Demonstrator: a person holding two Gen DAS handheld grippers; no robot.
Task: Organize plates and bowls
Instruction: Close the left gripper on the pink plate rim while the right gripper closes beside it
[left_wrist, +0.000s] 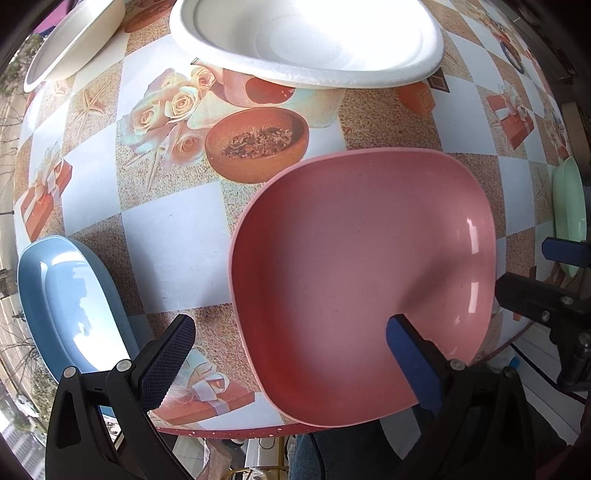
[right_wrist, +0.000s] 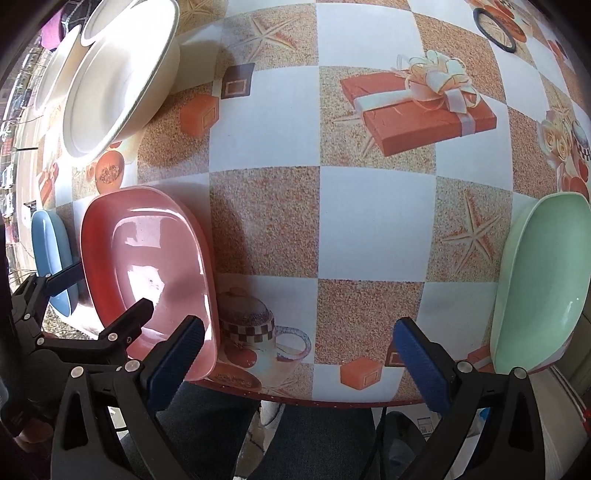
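Observation:
A pink square plate (left_wrist: 362, 280) lies at the table's near edge. My left gripper (left_wrist: 291, 354) is open and straddles its near left rim: one finger (left_wrist: 413, 363) is over the plate's inside, the other over the cloth. A blue plate (left_wrist: 70, 302) lies to the left, and a mint green plate (right_wrist: 543, 280) at the right edge. Two white bowls (right_wrist: 118, 77) stand at the back, the nearer white bowl (left_wrist: 306, 37) just beyond the pink plate (right_wrist: 147, 273). My right gripper (right_wrist: 299, 354) hangs open over bare cloth between the pink and green plates, holding nothing.
The table (right_wrist: 373, 229) wears a checkered cloth printed with gift boxes, starfish and teapots. A black ring (right_wrist: 495, 29) lies at the far right. The table's front edge (right_wrist: 332, 400) runs just below both grippers, with a person's jeans-clad legs underneath.

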